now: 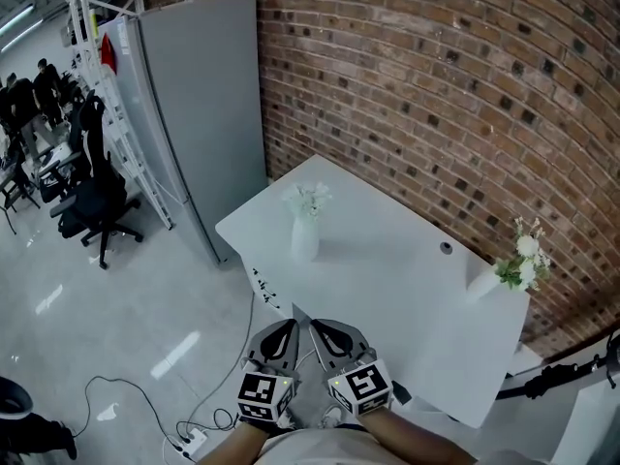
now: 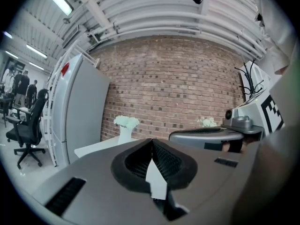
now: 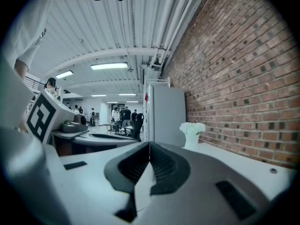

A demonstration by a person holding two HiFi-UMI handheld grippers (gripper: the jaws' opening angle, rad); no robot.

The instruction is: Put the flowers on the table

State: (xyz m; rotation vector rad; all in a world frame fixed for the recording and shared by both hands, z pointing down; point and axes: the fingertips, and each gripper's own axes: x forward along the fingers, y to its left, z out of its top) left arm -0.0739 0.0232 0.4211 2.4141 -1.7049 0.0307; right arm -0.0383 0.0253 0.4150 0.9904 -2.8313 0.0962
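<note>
Two white vases of flowers stand on the white table (image 1: 387, 289). One vase (image 1: 305, 232) with white blooms is near the table's far left corner, also seen in the left gripper view (image 2: 125, 126) and the right gripper view (image 3: 192, 135). The other vase (image 1: 486, 281), with white flowers and green leaves (image 1: 523, 260), stands at the right edge by the brick wall. My left gripper (image 1: 289, 327) and right gripper (image 1: 316, 327) hang side by side just off the table's near edge. Both are shut with nothing between the jaws (image 2: 151, 142) (image 3: 149, 146).
A tall grey cabinet (image 1: 199, 95) stands left of the table against the brick wall (image 1: 436, 85). A black office chair (image 1: 97, 201) and several people are far left. Cables and a power strip (image 1: 189, 442) lie on the floor below me. A small round hole (image 1: 446, 248) marks the tabletop.
</note>
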